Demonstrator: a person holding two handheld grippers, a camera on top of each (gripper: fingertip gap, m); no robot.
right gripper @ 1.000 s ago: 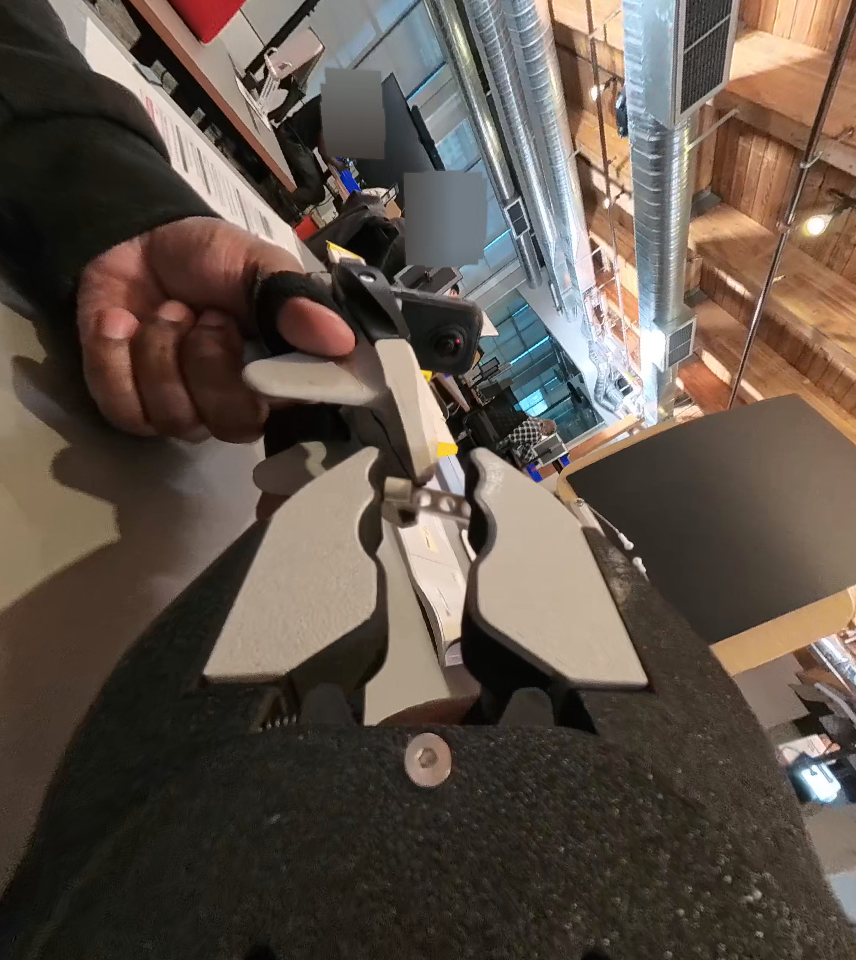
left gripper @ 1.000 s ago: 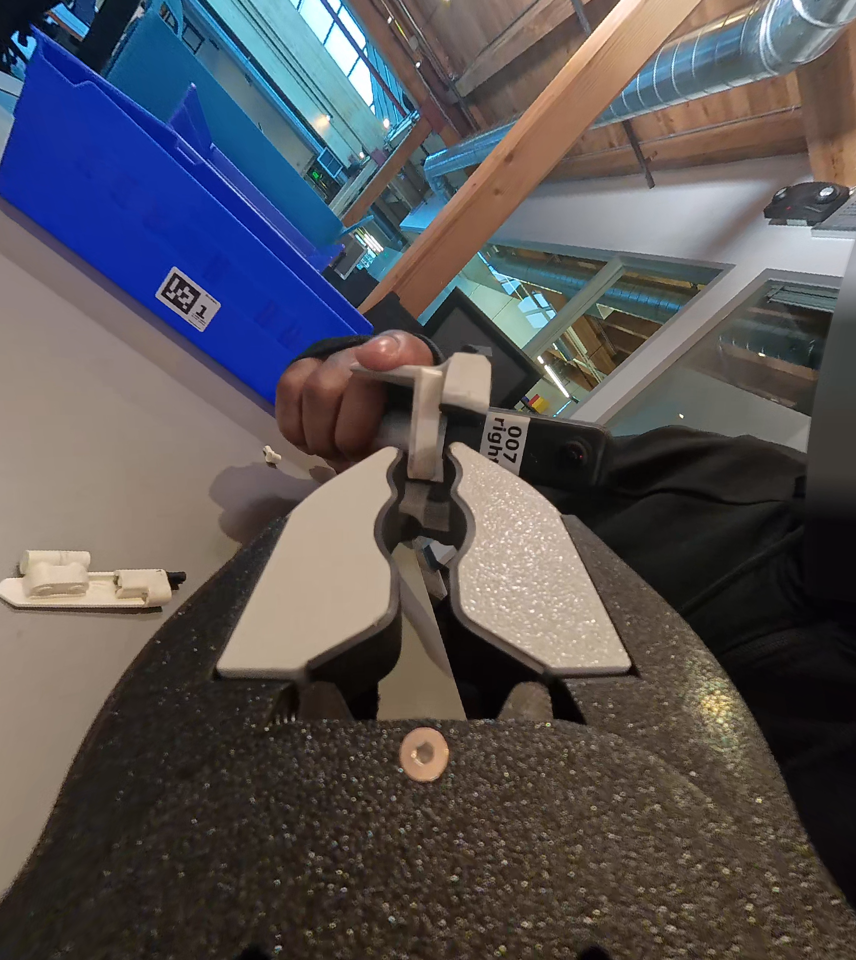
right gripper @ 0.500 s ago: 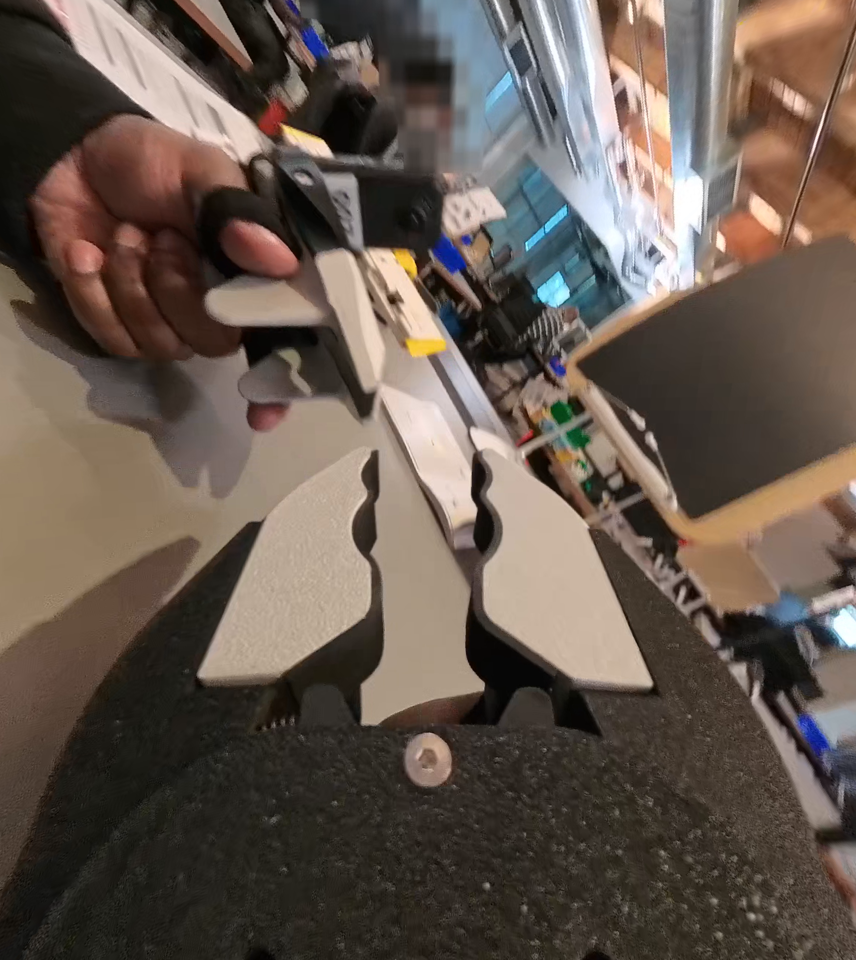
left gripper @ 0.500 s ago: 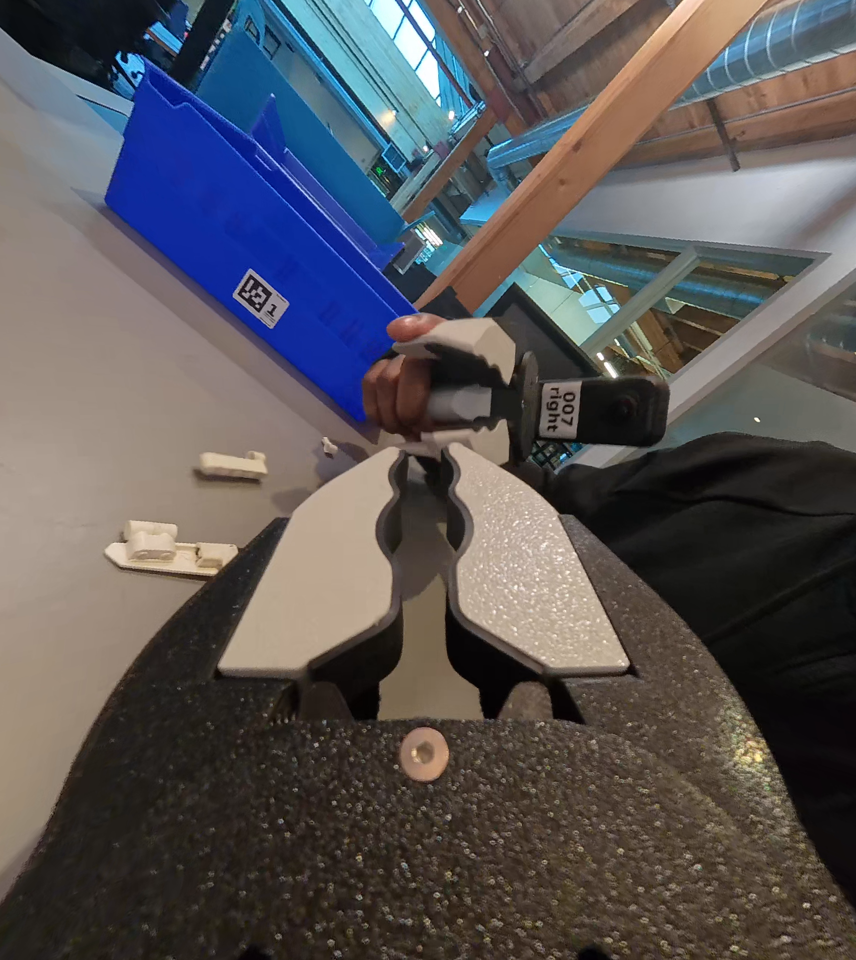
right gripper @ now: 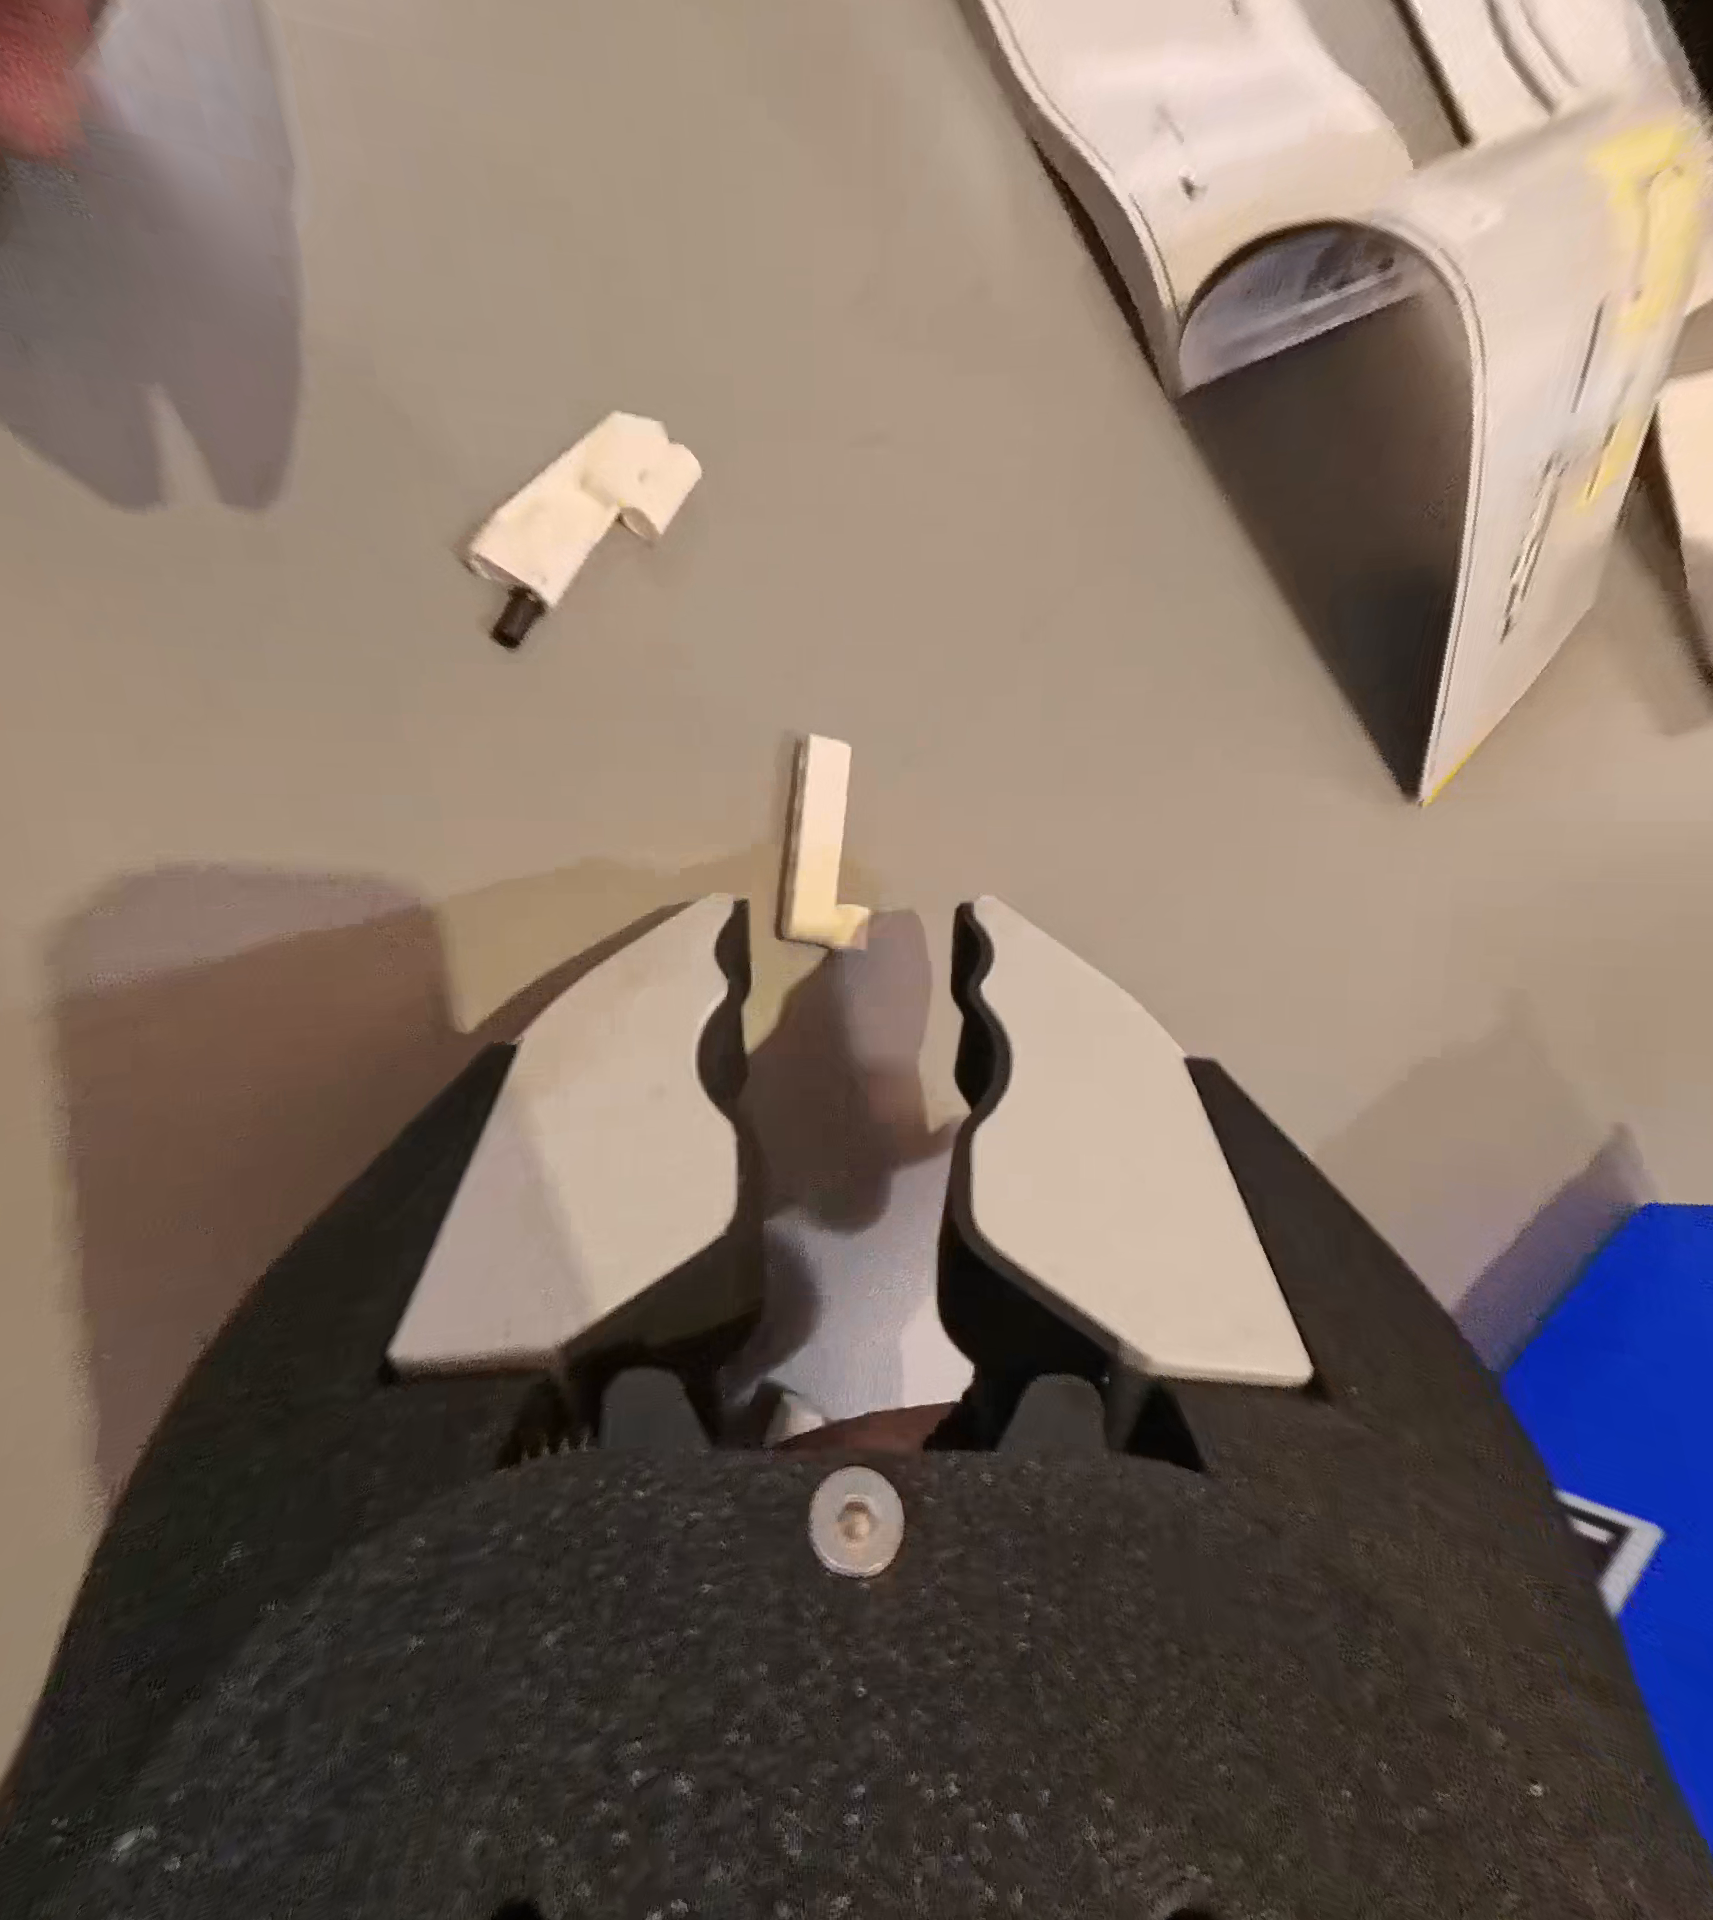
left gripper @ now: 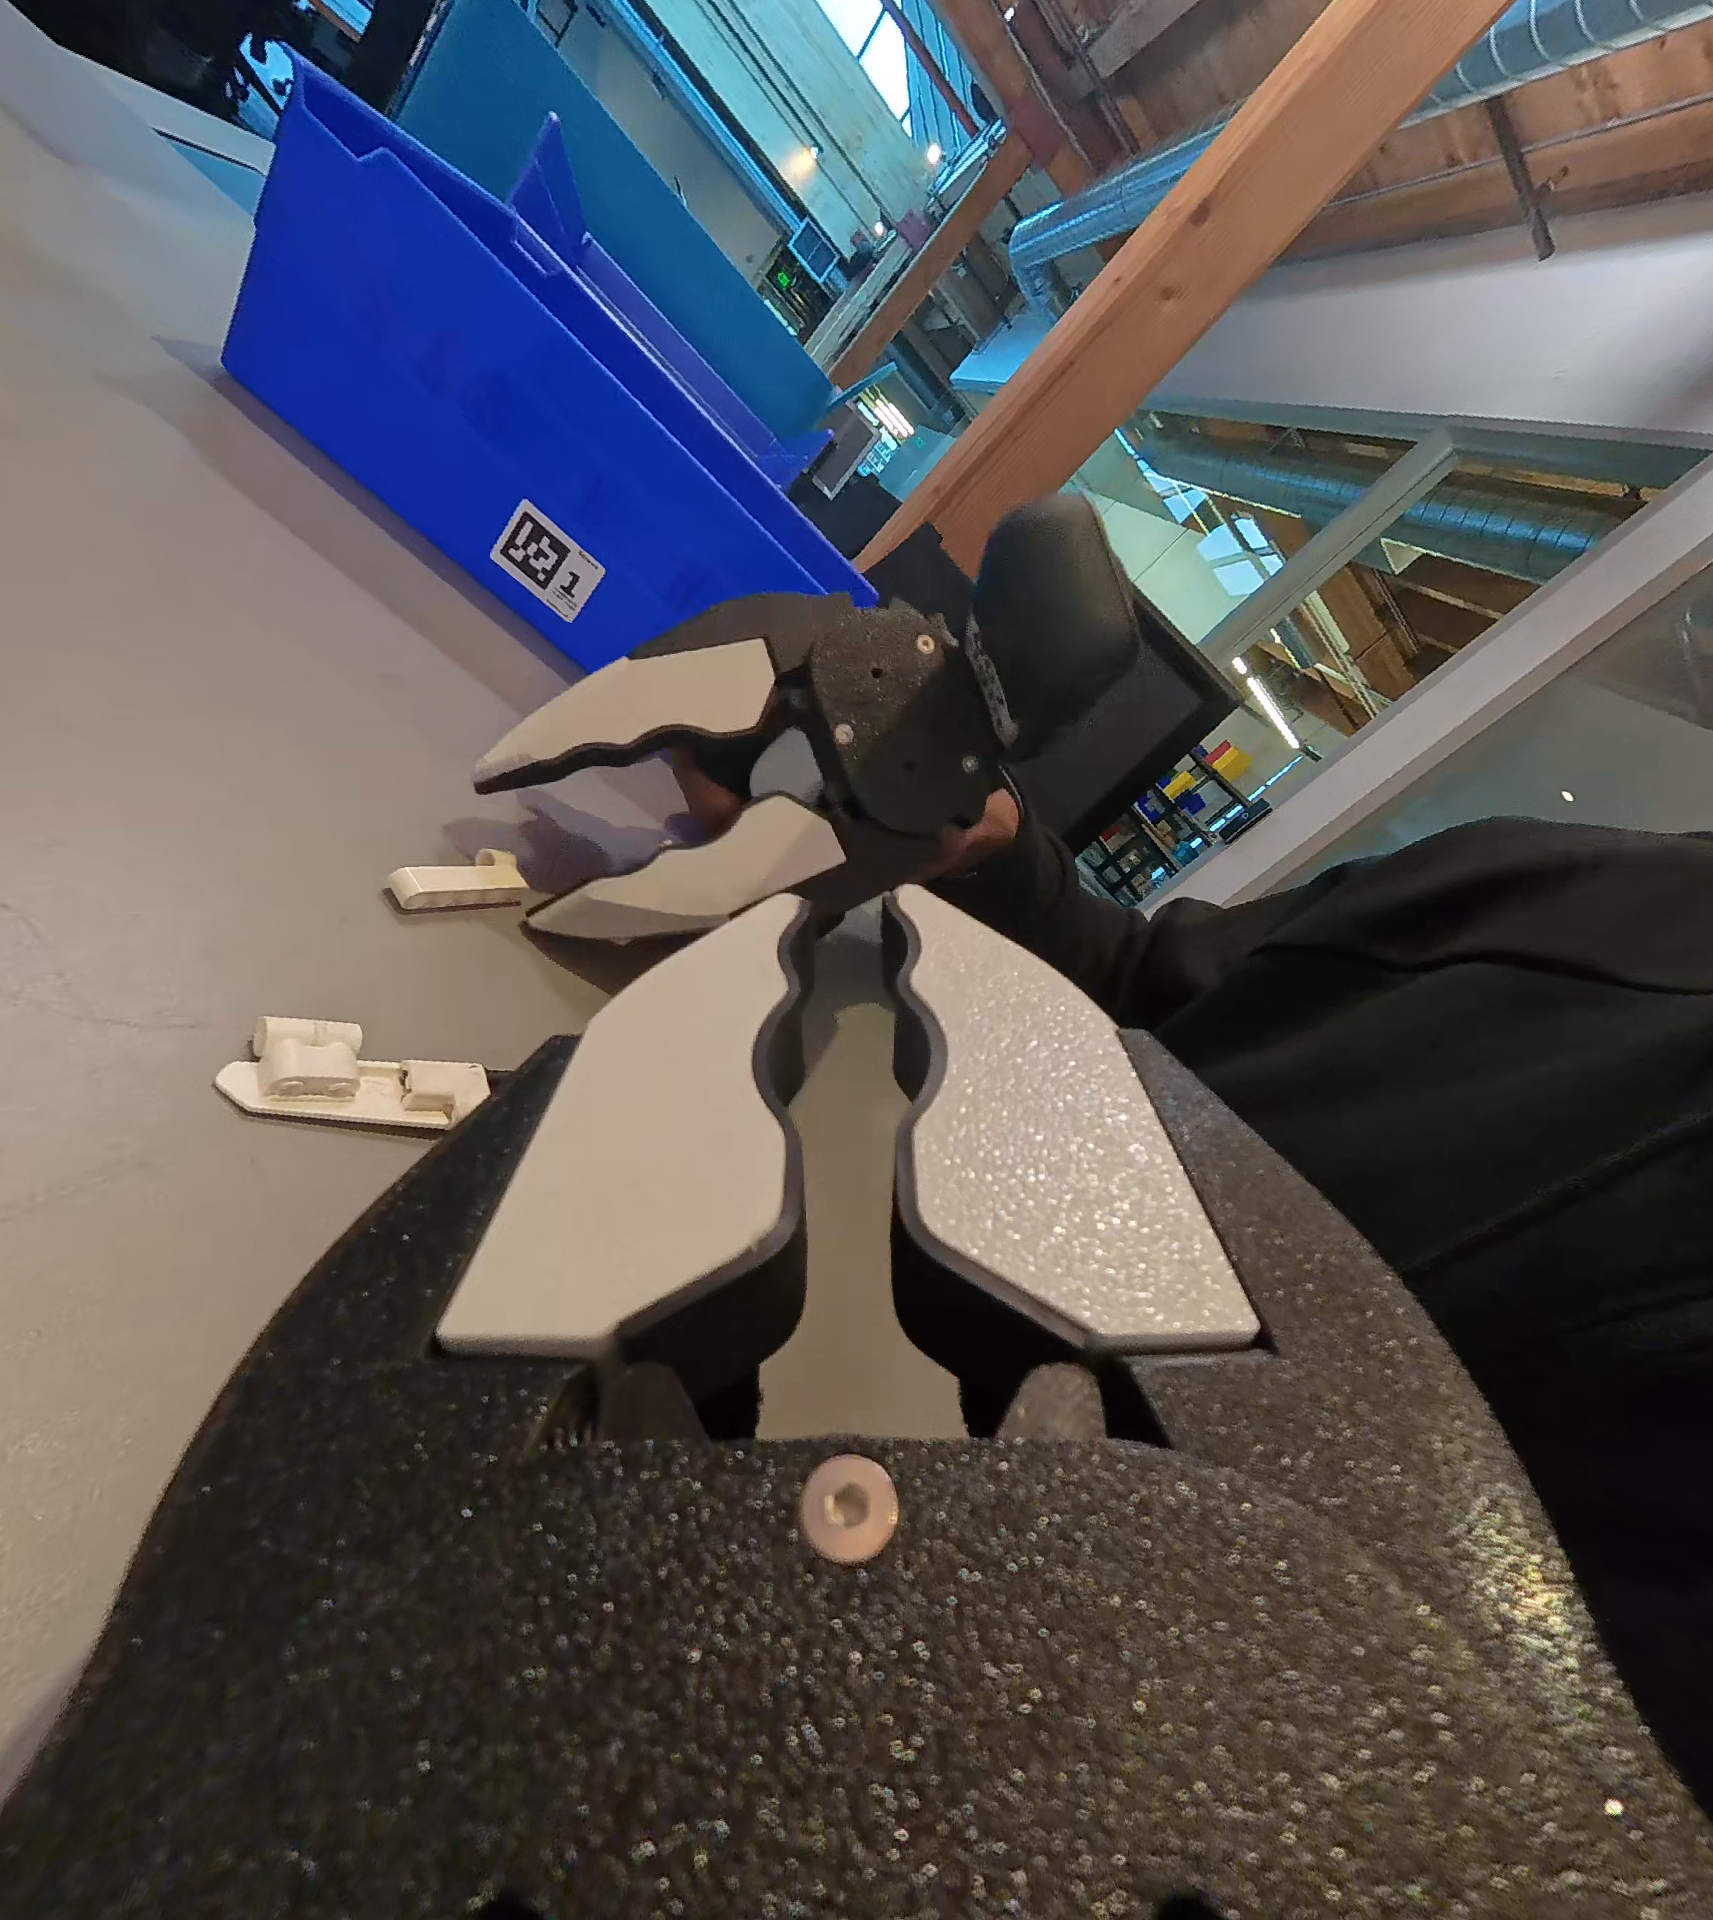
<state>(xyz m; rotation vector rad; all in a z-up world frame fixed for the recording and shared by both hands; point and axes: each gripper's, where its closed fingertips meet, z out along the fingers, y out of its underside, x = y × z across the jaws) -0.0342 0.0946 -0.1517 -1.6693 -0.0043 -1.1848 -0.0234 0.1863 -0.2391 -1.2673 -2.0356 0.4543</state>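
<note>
Right gripper [right gripper: 847,920]: fingers spread, nothing grasped; small white L-shaped piece [right gripper: 816,842] lies flat on the grey surface [right gripper: 1039,623] just ahead of them at frame centre. Left gripper [left gripper: 847,914]: fingers narrowly parted, nothing between them, raised off the surface; white hinged part [left gripper: 343,1081] lies at left of frame.

A white square sticker [left gripper: 547,560] bearing a black coded marker and one digit sits on the blue plastic bin [left gripper: 436,343]; printing on the white-and-yellow folded booklet [right gripper: 1517,416] is blurred, unreadable.
</note>
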